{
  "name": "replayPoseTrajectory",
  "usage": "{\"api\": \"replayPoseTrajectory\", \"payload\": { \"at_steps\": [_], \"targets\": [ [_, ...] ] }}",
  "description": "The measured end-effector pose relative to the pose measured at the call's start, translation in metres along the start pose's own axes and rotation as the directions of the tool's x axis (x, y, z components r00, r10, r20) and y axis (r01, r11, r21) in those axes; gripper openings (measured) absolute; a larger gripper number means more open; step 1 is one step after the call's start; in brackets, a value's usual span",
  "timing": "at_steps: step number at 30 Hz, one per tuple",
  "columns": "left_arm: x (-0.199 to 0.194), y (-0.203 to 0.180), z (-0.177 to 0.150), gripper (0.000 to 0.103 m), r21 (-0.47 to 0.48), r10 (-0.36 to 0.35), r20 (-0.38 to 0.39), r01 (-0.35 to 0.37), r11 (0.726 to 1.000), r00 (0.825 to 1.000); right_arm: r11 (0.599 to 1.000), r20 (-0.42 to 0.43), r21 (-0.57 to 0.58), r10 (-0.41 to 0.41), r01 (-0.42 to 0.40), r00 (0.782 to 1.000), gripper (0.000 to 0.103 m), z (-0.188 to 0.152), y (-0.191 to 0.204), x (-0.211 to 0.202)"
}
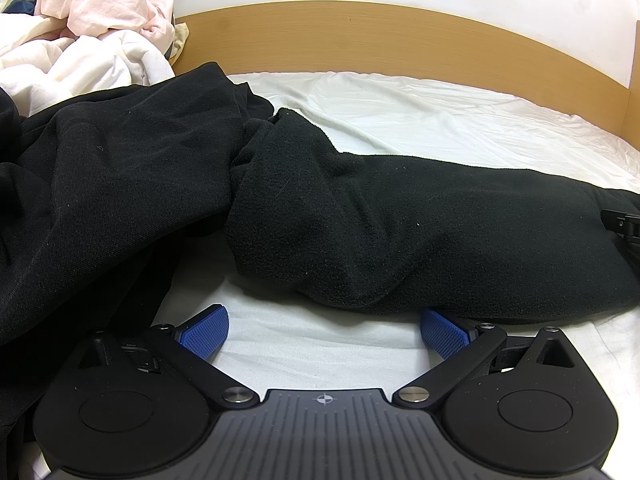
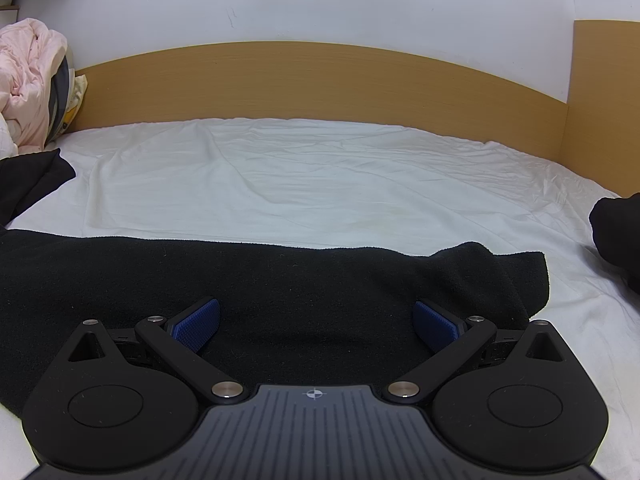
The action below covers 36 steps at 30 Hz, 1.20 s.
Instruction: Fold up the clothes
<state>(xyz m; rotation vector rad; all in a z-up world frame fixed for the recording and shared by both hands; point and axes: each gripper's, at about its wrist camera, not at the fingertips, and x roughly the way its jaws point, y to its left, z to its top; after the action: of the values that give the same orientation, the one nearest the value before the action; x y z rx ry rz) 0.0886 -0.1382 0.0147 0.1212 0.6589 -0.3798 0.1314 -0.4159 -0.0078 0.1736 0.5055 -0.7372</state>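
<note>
A black fleece garment point(image 1: 400, 220) lies stretched across the white bed sheet point(image 1: 420, 120), its left part bunched against a smoother black garment point(image 1: 100, 168). My left gripper point(image 1: 324, 330) is open and empty, its blue pads just in front of the fleece's near edge, over the sheet. My right gripper point(image 2: 316, 322) is open, its blue pads low over the right end of the same fleece garment point(image 2: 280, 280), holding nothing. The right gripper also shows at the right edge of the left wrist view point(image 1: 626, 226).
A pile of pink and white clothes point(image 1: 100, 20) sits at the far left by the wooden headboard point(image 1: 400, 36). The headboard point(image 2: 320, 84) and a white wall lie ahead. Another dark cloth point(image 2: 618, 236) lies at the right edge of the sheet point(image 2: 320, 180).
</note>
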Motion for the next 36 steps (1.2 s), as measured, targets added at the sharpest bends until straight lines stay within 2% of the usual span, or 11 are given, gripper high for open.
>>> {"api": "replayPoseTrajectory", "payload": {
  "at_steps": [30, 36],
  "targets": [
    [0.0001, 0.0001, 0.0002, 0.102, 0.001, -0.001, 0.001, 0.001, 1.0, 1.0, 1.0, 0.0, 0.0, 0.0, 0.0, 1.0, 0.103, 0.0, -0.0002, 0.0],
    [-0.0054, 0.0028, -0.0034, 0.102, -0.031, 0.019, 0.018, -0.018, 0.999, 1.0, 1.0, 0.0, 0.0, 0.0, 0.0, 1.0, 0.103, 0.0001, -0.0001, 0.0001]
  ]
}}
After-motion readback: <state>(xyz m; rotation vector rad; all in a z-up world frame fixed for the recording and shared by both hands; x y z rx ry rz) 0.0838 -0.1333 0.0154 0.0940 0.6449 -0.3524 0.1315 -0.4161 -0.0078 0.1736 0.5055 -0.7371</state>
